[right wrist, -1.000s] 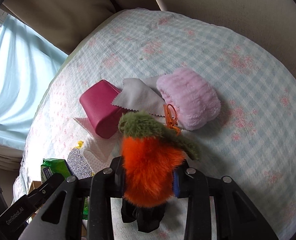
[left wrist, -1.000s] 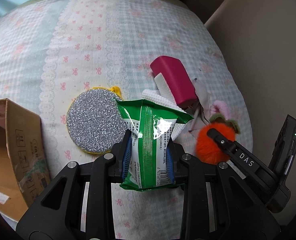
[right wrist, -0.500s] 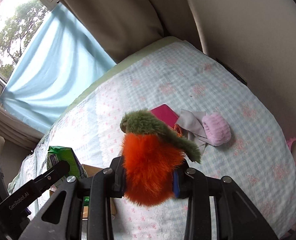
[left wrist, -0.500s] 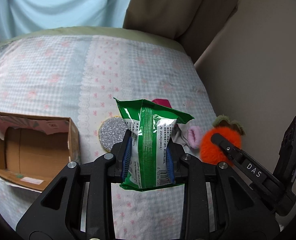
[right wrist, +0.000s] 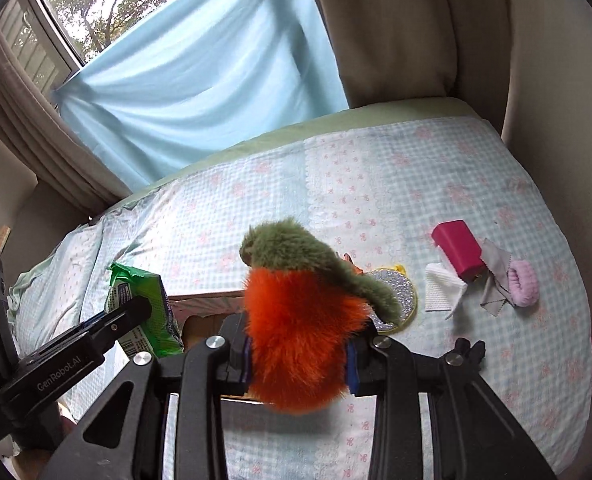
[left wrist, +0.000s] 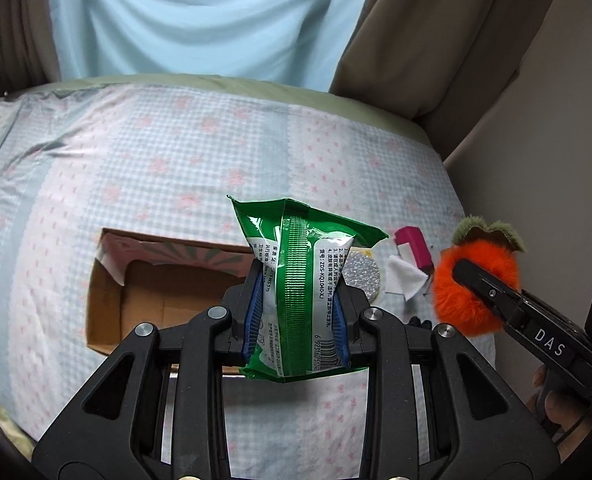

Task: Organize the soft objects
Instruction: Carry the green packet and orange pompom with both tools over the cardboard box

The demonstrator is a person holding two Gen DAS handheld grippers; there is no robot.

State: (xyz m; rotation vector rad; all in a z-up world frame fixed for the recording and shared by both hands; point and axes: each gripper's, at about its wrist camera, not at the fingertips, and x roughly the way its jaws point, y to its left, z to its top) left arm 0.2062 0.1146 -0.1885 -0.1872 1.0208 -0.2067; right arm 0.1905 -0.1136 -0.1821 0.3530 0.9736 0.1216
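You have a bed (left wrist: 143,160) under a pale blue checked cover with pink bows. Behind it hangs a light blue curtain (right wrist: 199,80), flanked by beige drapes (right wrist: 396,28). Through the window (right wrist: 75,4) at the upper left, green trees show
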